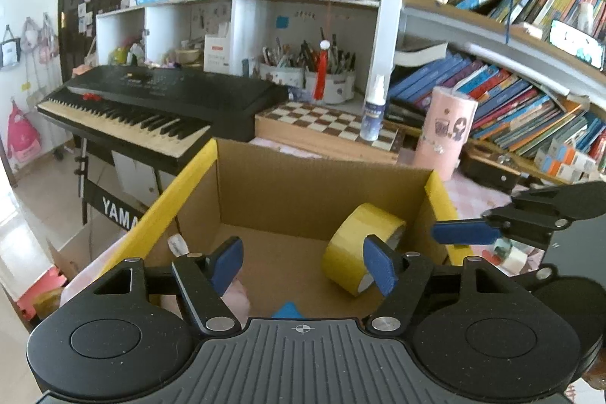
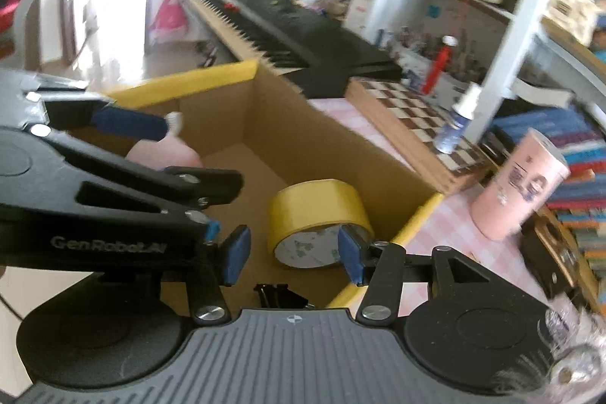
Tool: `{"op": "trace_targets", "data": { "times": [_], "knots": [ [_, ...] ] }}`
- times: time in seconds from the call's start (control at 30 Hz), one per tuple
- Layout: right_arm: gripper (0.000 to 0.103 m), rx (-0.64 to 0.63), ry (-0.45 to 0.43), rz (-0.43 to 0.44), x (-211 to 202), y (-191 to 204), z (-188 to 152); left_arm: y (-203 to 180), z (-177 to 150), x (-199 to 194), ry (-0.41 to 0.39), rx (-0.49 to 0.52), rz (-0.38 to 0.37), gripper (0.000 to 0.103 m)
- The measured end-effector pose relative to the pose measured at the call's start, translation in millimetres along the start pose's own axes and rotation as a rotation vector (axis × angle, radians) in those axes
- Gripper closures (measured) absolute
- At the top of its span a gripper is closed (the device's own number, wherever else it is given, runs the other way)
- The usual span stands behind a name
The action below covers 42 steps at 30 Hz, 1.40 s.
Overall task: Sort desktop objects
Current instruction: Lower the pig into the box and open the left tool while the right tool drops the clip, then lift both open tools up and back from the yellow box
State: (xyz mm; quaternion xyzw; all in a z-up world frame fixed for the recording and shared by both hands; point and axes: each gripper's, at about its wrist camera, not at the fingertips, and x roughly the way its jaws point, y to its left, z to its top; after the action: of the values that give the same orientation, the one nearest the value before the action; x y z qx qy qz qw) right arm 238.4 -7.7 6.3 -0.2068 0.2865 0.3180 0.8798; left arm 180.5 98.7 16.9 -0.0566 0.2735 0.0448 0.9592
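Note:
An open cardboard box (image 1: 303,184) with yellow-edged flaps sits on the pink checked desk. Inside it a yellow tape roll (image 1: 352,245) lies tilted near the right wall. A pink soft item (image 1: 236,294), a blue piece (image 1: 286,310) and a black binder clip (image 2: 280,293) also lie on the box floor. My left gripper (image 1: 303,265) hangs over the box, open, with its right pad just in front of the roll. My right gripper (image 2: 293,254) is open too, and the tape roll (image 2: 314,211) lies beyond its pads without being pressed. Each gripper shows at the edge of the other's view.
A black keyboard (image 1: 159,101) stands left of the box. Behind the box are a chessboard (image 1: 325,124) with a spray bottle (image 1: 373,112) on it and a pink cylinder (image 1: 445,131). Bookshelves (image 1: 511,108) fill the right. A small tape roll (image 1: 511,258) lies right of the box.

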Motion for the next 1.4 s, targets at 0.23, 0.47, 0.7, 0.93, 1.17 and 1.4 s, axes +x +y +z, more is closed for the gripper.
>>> {"op": "trace_targets", "data": {
  "times": [0.23, 0.47, 0.7, 0.93, 1.17, 1.4],
  "knots": [
    [0.052, 0.156, -0.042, -0.094, -35, -6, -10, 8, 0, -26, -0.055, -0.017, -0.021, 0.03],
    [0.053, 0.302, -0.03, -0.147, -59, -4, -27, 15, -7, -42, -0.064, -0.012, -0.055, 0.029],
    [0.053, 0.358, -0.029, -0.2, -77, 13, -40, 18, -19, -57, -0.053, 0.027, -0.098, 0.029],
    [0.053, 0.395, -0.036, -0.245, -98, 34, -53, 21, -33, -77, -0.041, 0.05, -0.132, 0.029],
    [0.053, 0.441, -0.026, -0.289, -117, 55, -72, 20, -53, -97, -0.027, 0.075, -0.143, 0.029],
    [0.053, 0.471, -0.015, -0.313, -135, 74, -90, 16, -69, -113, -0.004, 0.111, -0.164, 0.029]
  ]
}}
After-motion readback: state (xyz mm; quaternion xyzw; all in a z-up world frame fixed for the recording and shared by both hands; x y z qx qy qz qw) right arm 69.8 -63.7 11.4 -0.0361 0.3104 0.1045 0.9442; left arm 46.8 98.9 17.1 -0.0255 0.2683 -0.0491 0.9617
